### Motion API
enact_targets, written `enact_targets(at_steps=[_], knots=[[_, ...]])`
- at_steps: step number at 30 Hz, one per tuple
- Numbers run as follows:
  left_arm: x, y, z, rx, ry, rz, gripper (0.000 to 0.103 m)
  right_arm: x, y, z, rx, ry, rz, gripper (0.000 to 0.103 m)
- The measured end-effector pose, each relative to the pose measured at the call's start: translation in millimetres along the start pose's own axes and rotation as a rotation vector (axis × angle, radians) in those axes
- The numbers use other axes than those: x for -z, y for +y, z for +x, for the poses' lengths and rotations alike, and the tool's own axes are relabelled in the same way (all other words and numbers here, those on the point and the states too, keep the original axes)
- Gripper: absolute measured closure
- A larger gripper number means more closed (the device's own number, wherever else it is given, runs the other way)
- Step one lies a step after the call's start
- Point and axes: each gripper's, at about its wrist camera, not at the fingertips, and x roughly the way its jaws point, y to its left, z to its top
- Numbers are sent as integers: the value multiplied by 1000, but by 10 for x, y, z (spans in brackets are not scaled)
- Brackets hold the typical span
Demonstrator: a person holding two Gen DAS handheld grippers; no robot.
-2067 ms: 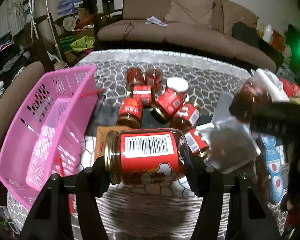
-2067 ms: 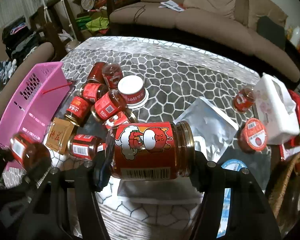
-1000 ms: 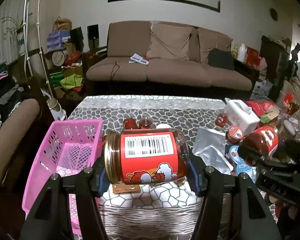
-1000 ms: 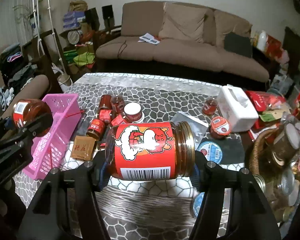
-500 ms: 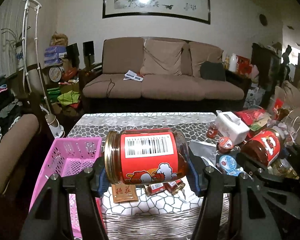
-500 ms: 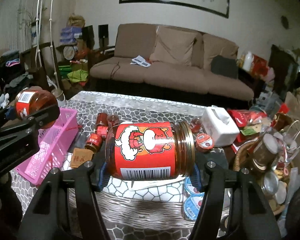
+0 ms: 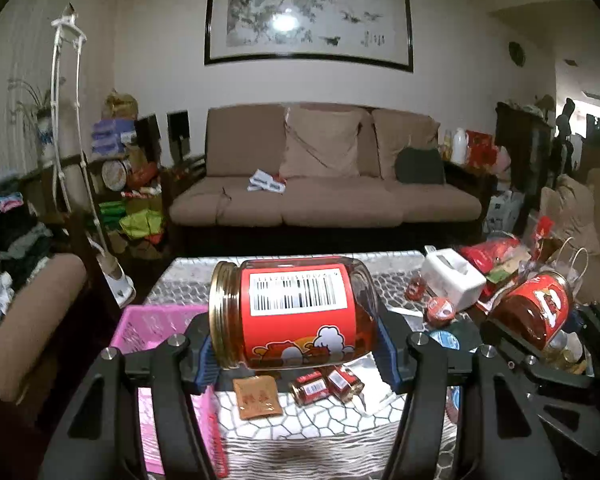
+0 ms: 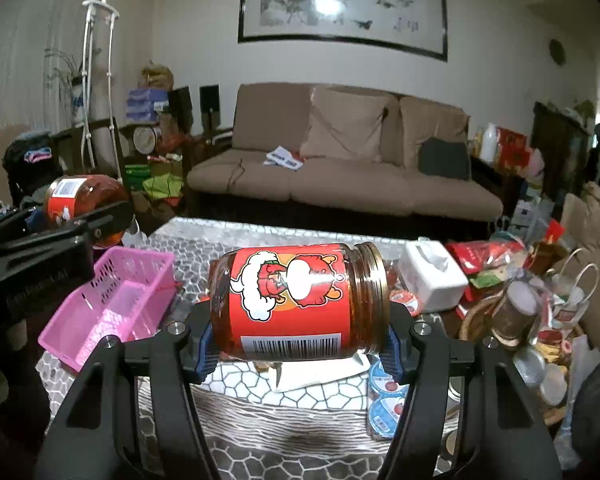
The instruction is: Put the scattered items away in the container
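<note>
Left gripper (image 7: pixel 296 344) clamps a red-label jar (image 7: pixel 296 312) sideways, held above the table (image 7: pixel 300 424).

Jar lies horizontal between the blue pads (image 7: pixel 206 356), gold threaded mouth to the left with no lid on it, barcode facing up, cartoon print lower down. Pink basket (image 7: pixel 148 328) sits lower left on the table, partly hidden by the gripper's left finger. Under the jar: a brown sachet (image 7: pixel 257 396) and two small red jars (image 7: pixel 326 385) lying side by side on the patterned cloth. To the right, the right gripper (image 7: pixel 516 340) holds a second red-label jar (image 7: pixel 534 312), tilted. White tissue box (image 7: pixel 452 280) and round foil-lidded cups (image 7: pixel 440 308) near the table's right edge. Brown sofa (image 7: pixel 324 196) behind.
</note>
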Motion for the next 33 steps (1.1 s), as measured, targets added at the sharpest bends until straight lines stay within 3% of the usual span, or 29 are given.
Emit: enact_targets(at_steps=[5, 22, 33], knots=[[-102, 85, -238, 36, 20, -31, 41, -93, 21, -325, -39, -24, 21, 43], [-270, 223, -1026, -24, -38, -15, 41, -397, 417, -1430, -13, -152, -56, 43], [-203, 405, -1303, -57, -63, -11, 41, -409, 462, -1834, -9, -178, -61, 43]])
